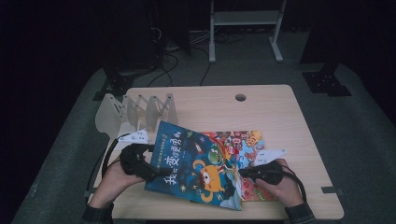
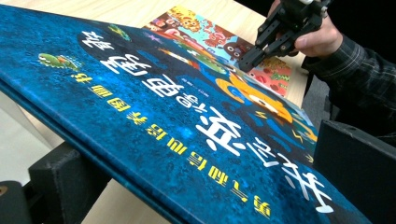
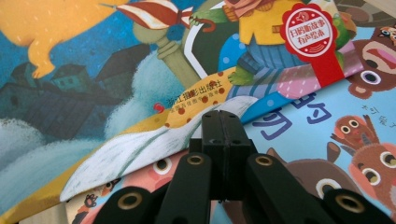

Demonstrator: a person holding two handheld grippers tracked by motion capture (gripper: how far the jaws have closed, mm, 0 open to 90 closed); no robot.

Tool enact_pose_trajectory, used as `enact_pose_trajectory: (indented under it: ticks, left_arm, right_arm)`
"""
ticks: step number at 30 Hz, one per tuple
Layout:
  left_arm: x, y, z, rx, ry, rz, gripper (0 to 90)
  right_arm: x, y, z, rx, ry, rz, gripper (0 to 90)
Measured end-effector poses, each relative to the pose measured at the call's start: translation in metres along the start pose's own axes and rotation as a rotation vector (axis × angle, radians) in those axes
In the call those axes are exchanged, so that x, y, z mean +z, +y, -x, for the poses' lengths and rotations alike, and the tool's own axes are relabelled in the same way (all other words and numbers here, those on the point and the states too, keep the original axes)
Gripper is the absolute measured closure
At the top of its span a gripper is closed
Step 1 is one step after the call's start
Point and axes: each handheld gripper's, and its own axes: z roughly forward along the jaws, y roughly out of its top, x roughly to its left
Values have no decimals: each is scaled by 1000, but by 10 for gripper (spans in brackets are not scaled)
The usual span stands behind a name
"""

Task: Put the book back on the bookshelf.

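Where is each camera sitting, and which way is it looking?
High view: above the person's side, looking forward and down on the table; both hands, left gripper and right gripper show.
Left gripper view: rides the left gripper, looking across the lifted blue book; the right hand shows.
Right gripper view: rides the right gripper, jaws shut, tips at the blue book's edge over the colourful book.
All share the blue book.

Bare wooden table open across the far right, white divider rack blocking the far left, tilted blue book and colourful book covering the near middle
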Motion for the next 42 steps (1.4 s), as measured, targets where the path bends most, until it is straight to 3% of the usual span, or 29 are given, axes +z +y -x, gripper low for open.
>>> enact_pose_trajectory:
  ticks: [13,17,22,31,35,42]
  left_arm:
    - [0,23,-18,-24,-33,-28,69]
    - [2,27,-22,-26,-10,-34,77]
    - [-1,32,-30,-42,-26,-27,161]
    - [-6,48,-41,-14,-23,-30,397]
    - [-3,55,-45,-40,1,-32,406]
    - [5,65,-52,-41,21,-34,405]
  right_arm:
    - [0,0,-5,-18,32,-11,893]
    - [1,0,-8,-16,50,-10,892]
    - [1,1,-10,-12,53,-13,892]
    - [7,2,-17,-25,82,-28,889]
    - [11,3,-19,-20,94,-26,890]
    - [11,5,-20,-26,84,-18,889]
